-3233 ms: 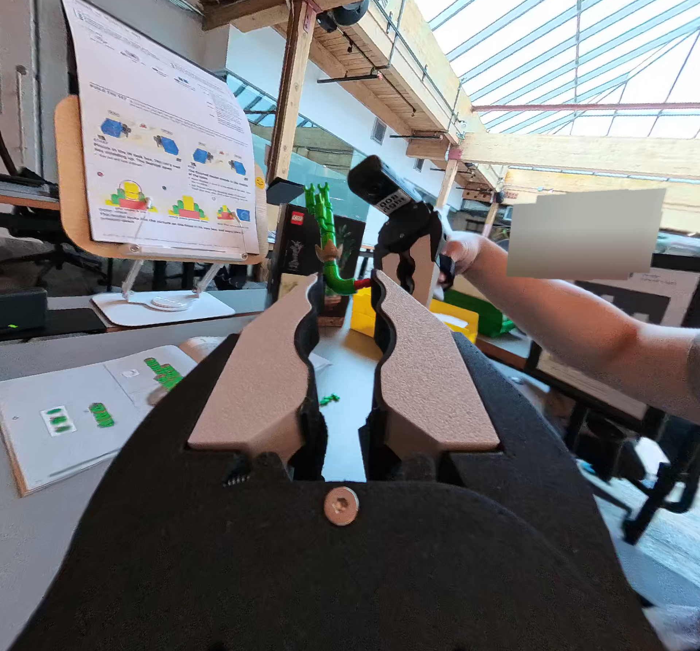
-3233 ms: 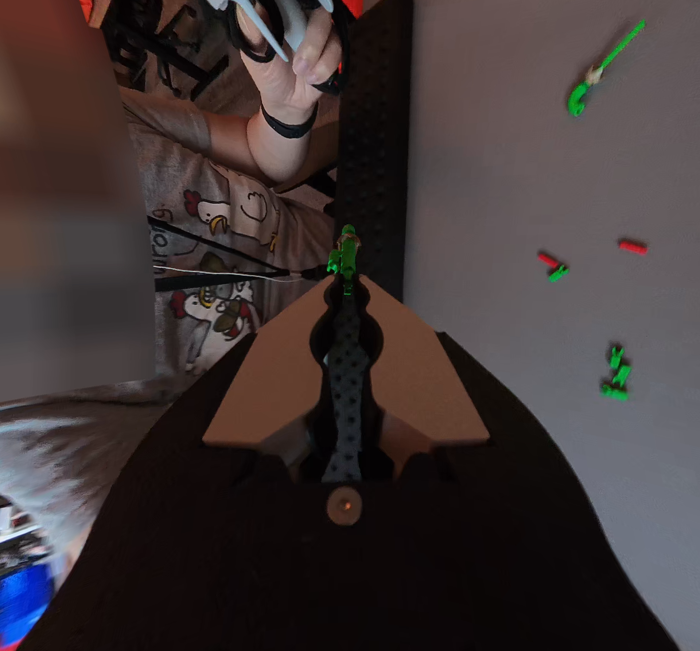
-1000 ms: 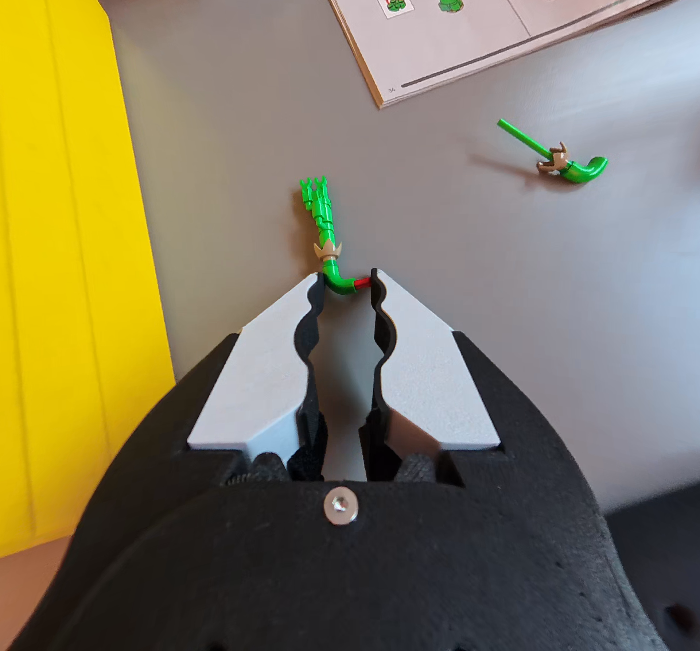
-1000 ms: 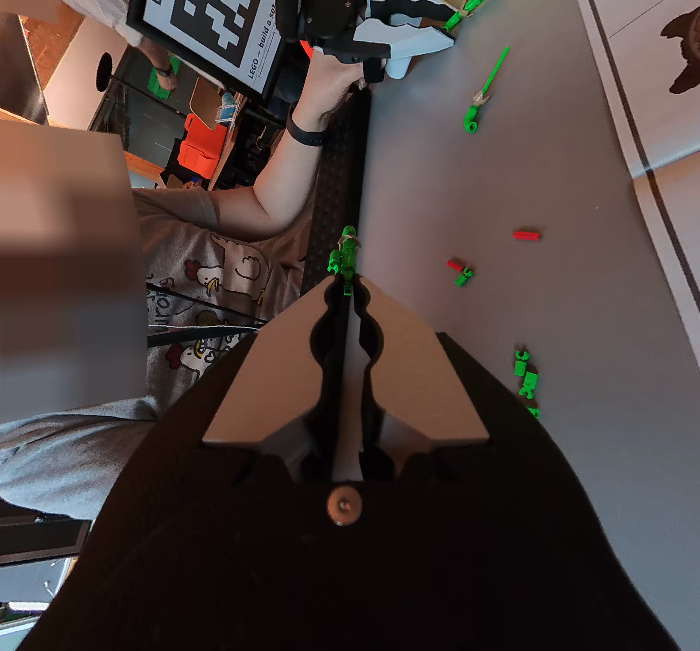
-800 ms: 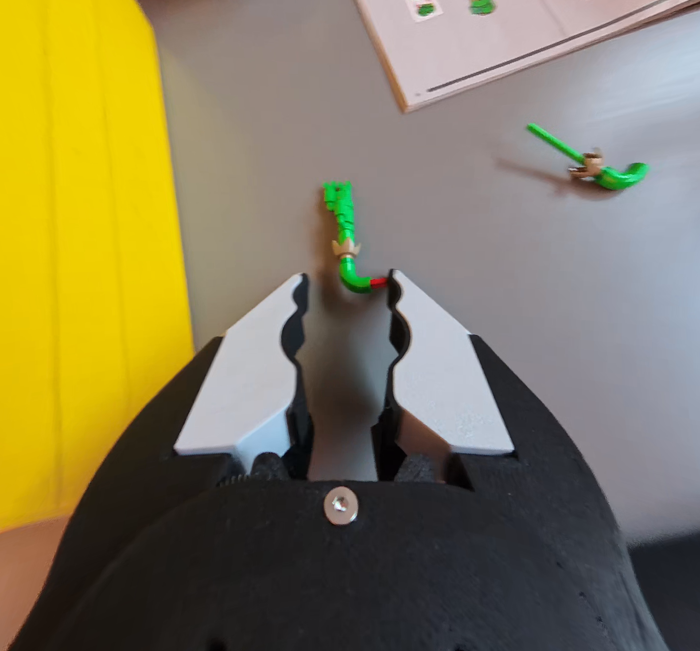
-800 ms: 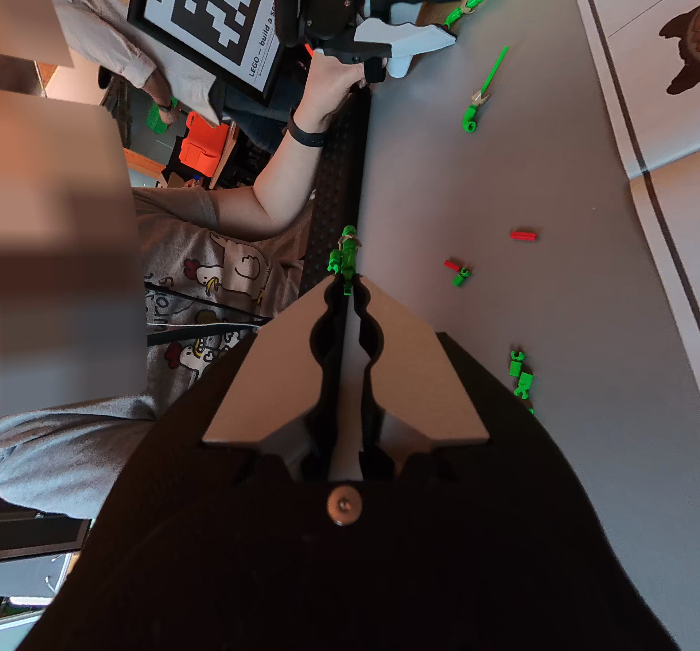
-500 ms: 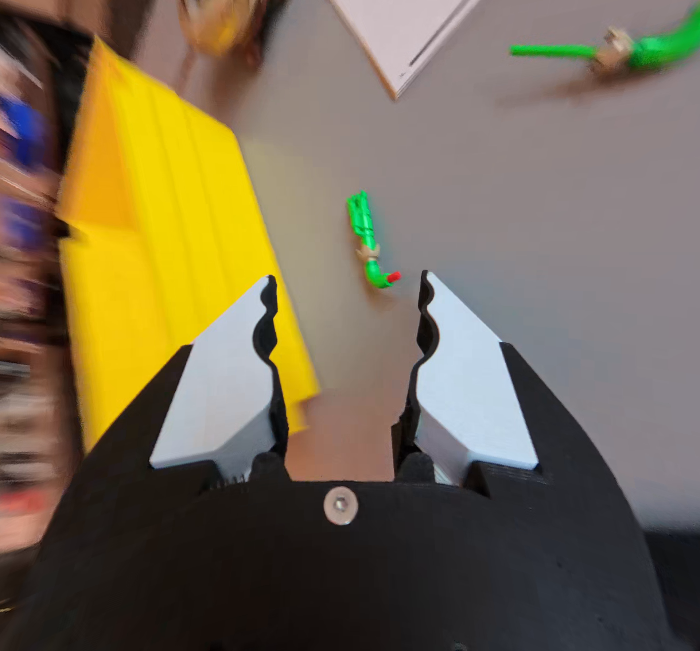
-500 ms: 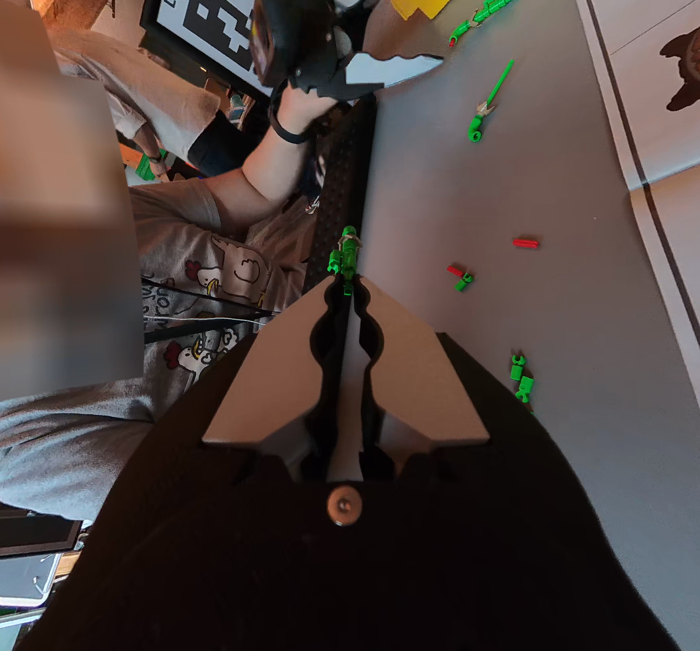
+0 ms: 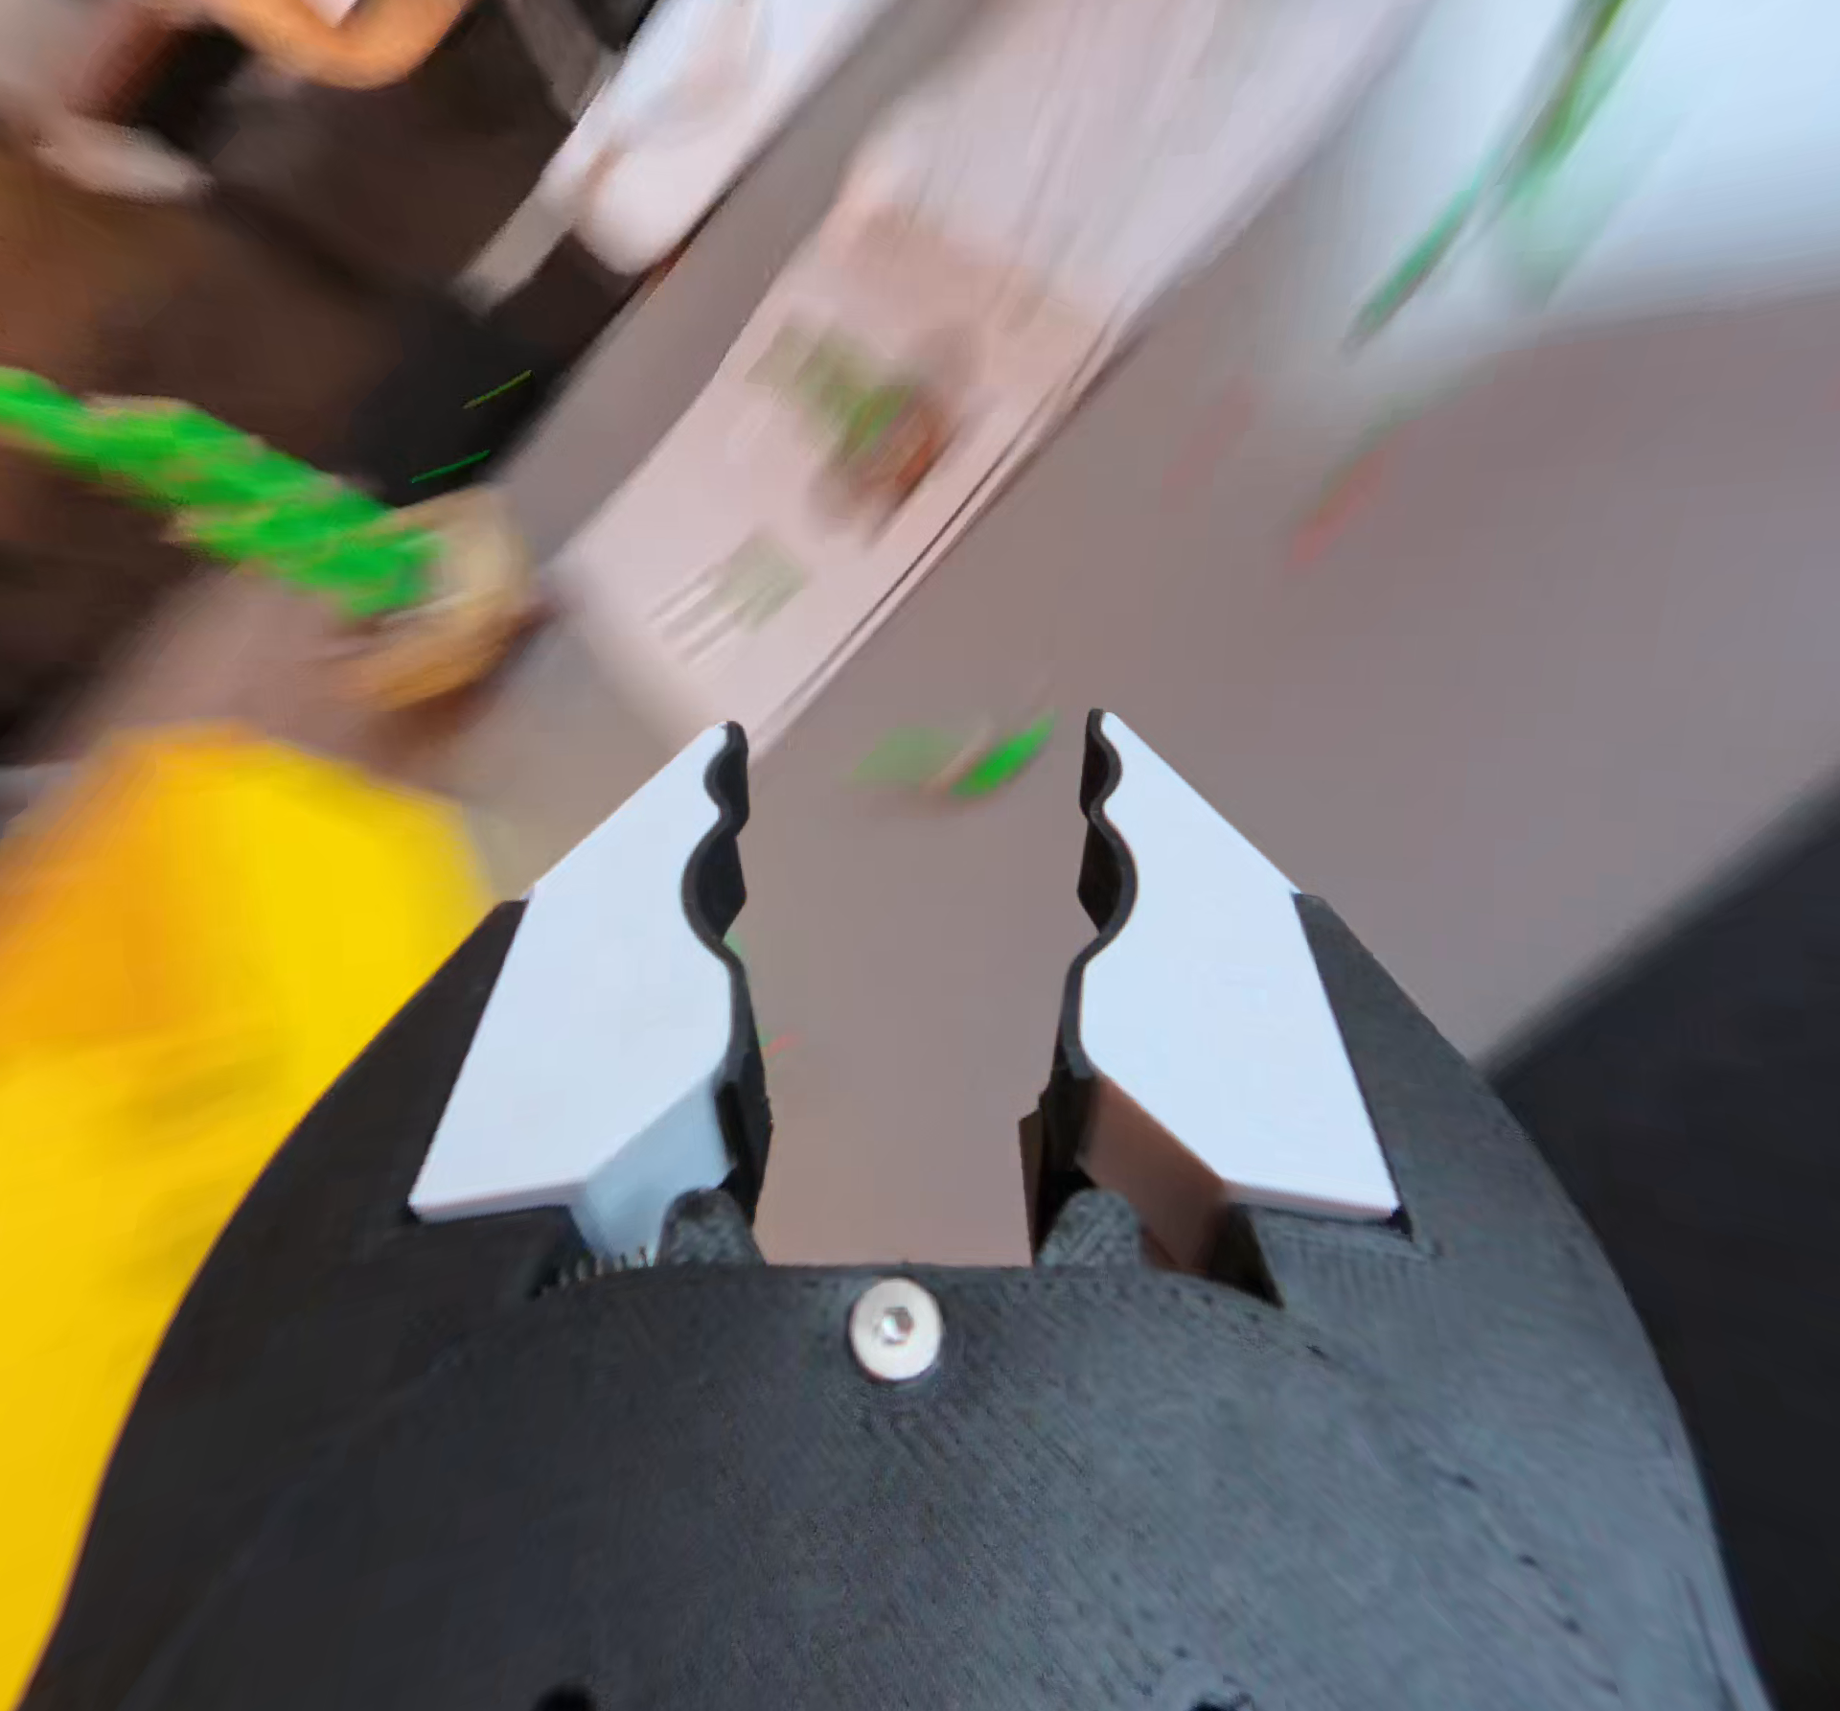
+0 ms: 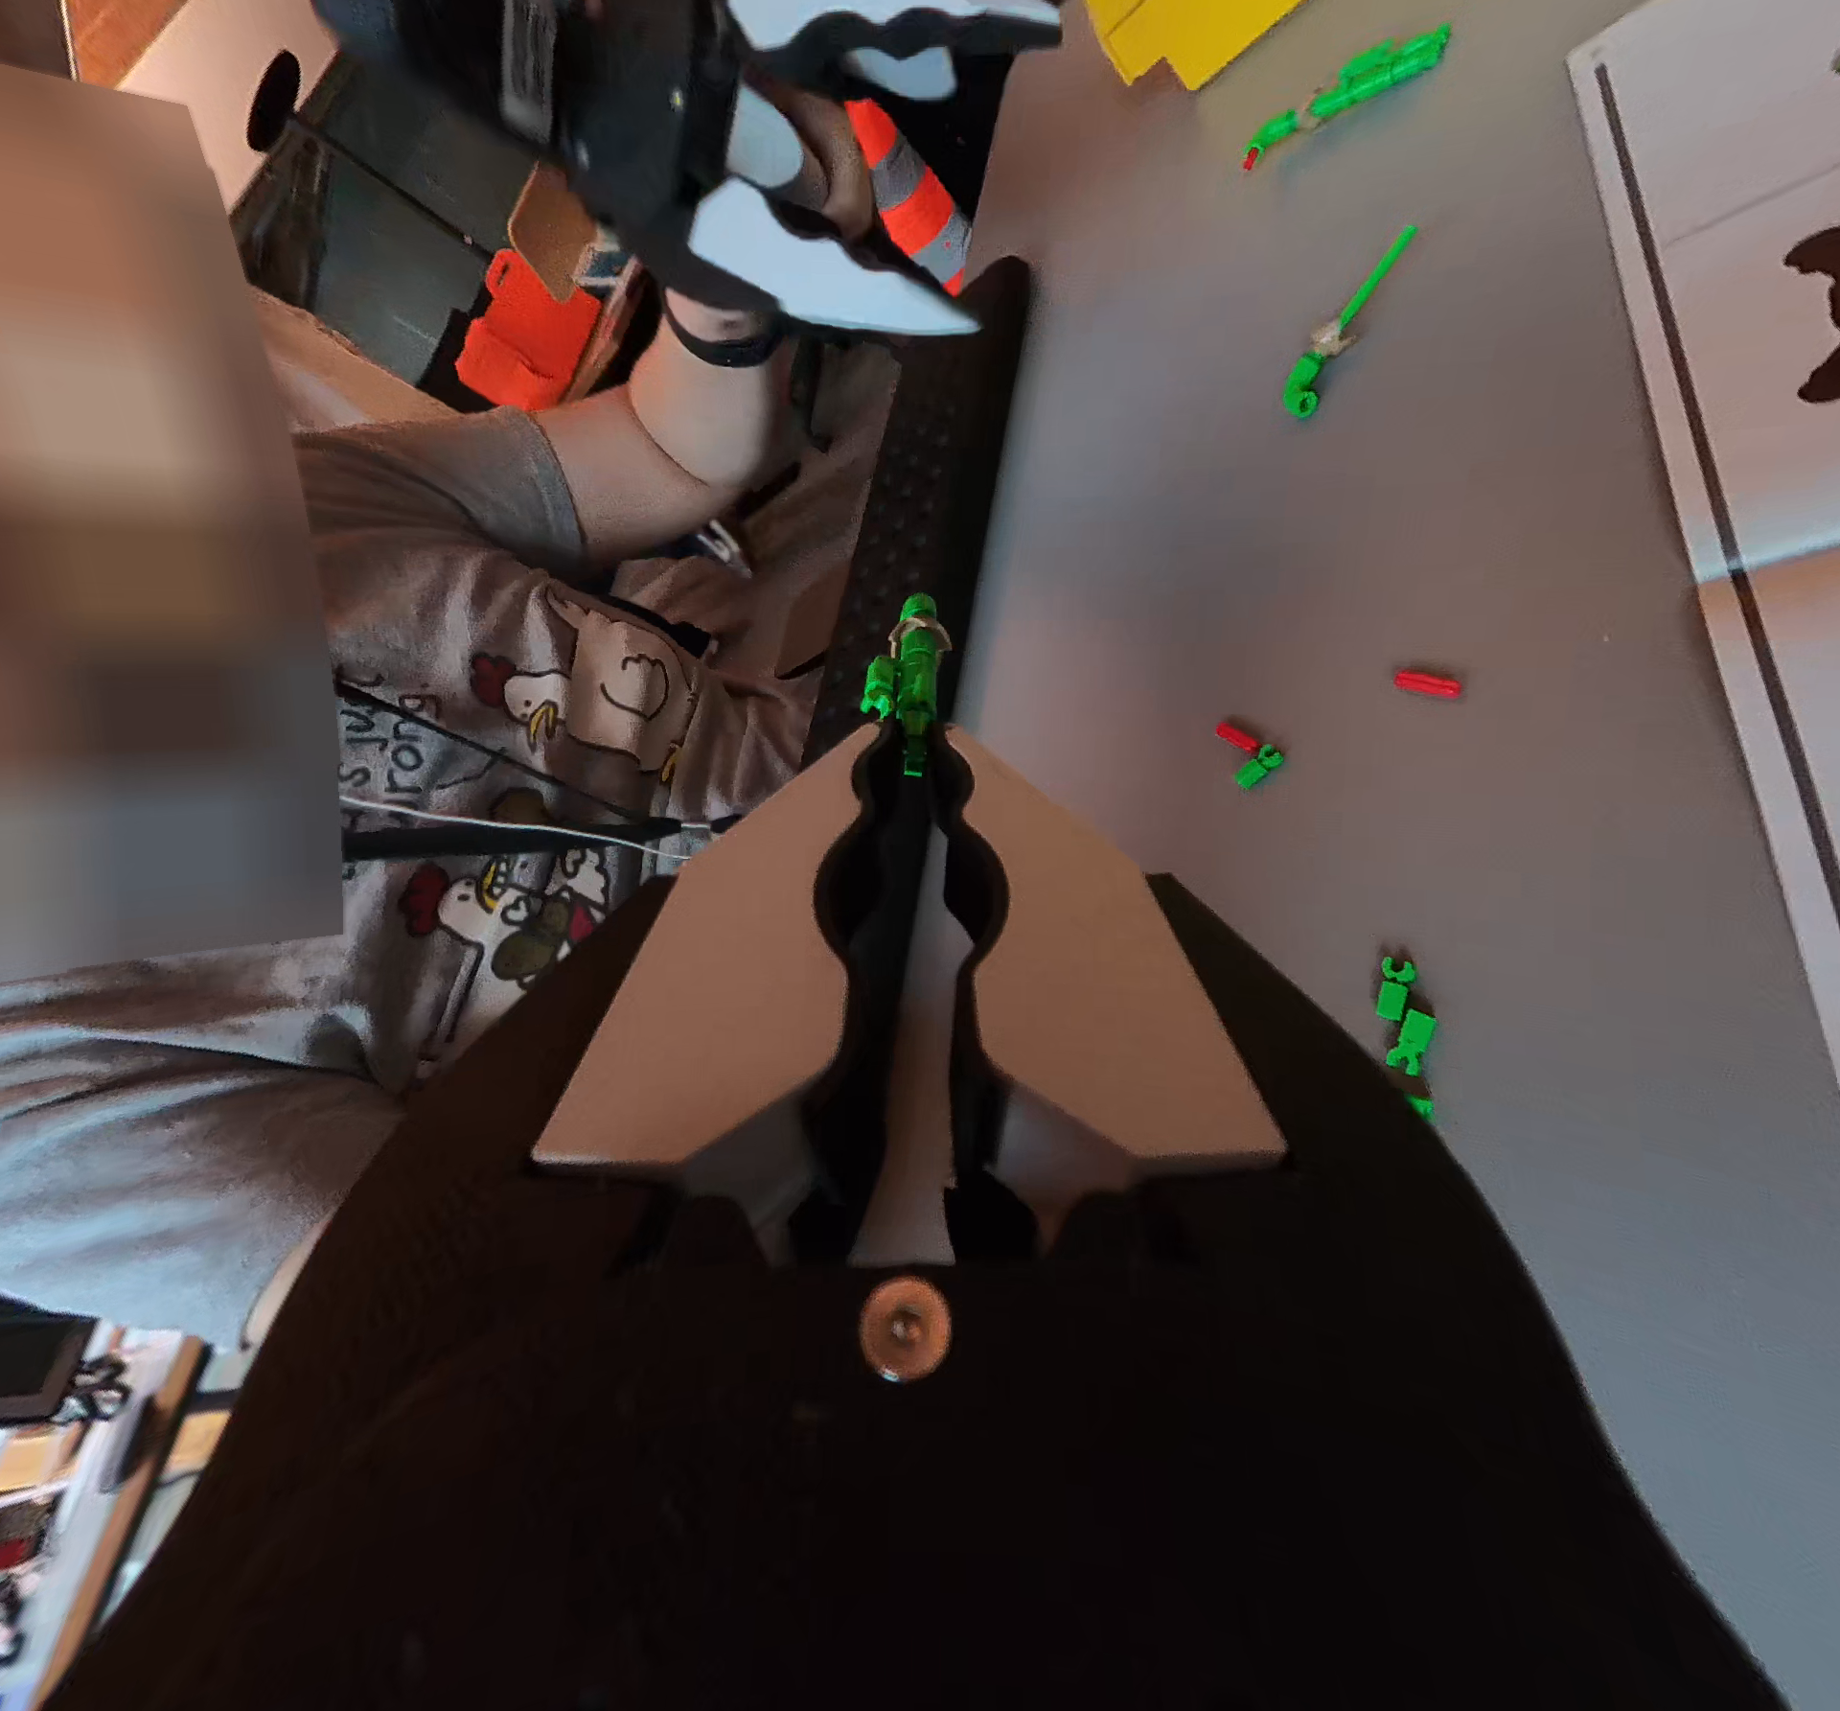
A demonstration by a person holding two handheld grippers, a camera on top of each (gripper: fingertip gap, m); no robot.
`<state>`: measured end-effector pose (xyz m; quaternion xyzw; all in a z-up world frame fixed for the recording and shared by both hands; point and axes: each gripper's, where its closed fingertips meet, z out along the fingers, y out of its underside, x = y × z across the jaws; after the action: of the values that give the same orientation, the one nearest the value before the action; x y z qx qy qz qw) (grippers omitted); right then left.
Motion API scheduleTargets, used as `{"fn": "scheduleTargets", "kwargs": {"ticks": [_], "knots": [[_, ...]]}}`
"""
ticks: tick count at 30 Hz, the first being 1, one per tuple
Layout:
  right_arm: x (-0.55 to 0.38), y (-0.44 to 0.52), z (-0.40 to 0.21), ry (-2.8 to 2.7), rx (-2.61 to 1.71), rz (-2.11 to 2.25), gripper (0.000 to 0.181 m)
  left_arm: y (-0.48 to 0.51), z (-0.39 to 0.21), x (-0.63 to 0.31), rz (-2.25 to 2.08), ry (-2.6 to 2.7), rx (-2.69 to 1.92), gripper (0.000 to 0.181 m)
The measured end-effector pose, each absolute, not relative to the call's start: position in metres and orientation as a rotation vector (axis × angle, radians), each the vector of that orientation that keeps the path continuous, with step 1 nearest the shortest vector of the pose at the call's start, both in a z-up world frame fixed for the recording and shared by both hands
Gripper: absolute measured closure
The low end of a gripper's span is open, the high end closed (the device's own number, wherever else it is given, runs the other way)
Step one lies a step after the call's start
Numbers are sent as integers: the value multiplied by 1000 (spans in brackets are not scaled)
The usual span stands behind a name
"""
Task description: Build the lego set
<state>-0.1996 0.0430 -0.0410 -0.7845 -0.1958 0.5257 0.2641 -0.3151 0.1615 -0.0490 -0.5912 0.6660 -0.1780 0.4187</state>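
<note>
Right wrist view: right gripper [image 10: 911, 735] is clenched on a small green lego stem piece with a tan collar [image 10: 911, 662], which sticks out at 12 o'clock, long axis in line with the fingers. Left gripper [image 10: 921, 169] hangs at 11 o'clock, jaws spread and empty, above the grey table's [image 10: 1245, 518] edge. A green leafy lego stalk with a red tip [image 10: 1344, 92] lies at 1 o'clock, long axis slanting toward 2 o'clock; left gripper is the nearer one. Left wrist view is too blurred to use.
</note>
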Motion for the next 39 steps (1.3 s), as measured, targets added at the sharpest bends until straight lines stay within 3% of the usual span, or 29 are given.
{"fn": "scheduleTargets", "kwargs": {"ticks": [2,3,5,10,16,23,27,29,33,39], "knots": [[-204,39,-35,-592,-2103,1394,177,126,-17,-296,-1034,1560,-1501,119],[-206,37,-32,-623,-2097,1382,177,113,-2,-287,-1271,1504,-1458,129],[-214,30,-29,-708,-2091,1358,178,96,5,-270,-1523,1500,-1435,137],[-217,13,-21,-825,-2101,1272,177,32,-9,-242,-1950,1866,-1497,125],[-198,3,-25,-792,-2140,1190,178,1,-24,-211,-1967,2083,-1451,135],[-191,2,-39,-791,-2185,1199,178,-9,-47,-201,-1972,2226,-1416,169],[-190,8,-46,-786,-2224,1163,177,-6,-58,-200,-1929,2222,-1362,169],[-182,18,-42,-722,-2203,1097,160,-3,-57,-200,-1920,2197,-1318,169],[-149,25,-12,-560,-2097,886,143,1,-45,-207,-1976,2122,-1190,169],[-95,0,74,-346,-1851,233,140,4,-16,-223,-2156,2016,-1048,169]]}}
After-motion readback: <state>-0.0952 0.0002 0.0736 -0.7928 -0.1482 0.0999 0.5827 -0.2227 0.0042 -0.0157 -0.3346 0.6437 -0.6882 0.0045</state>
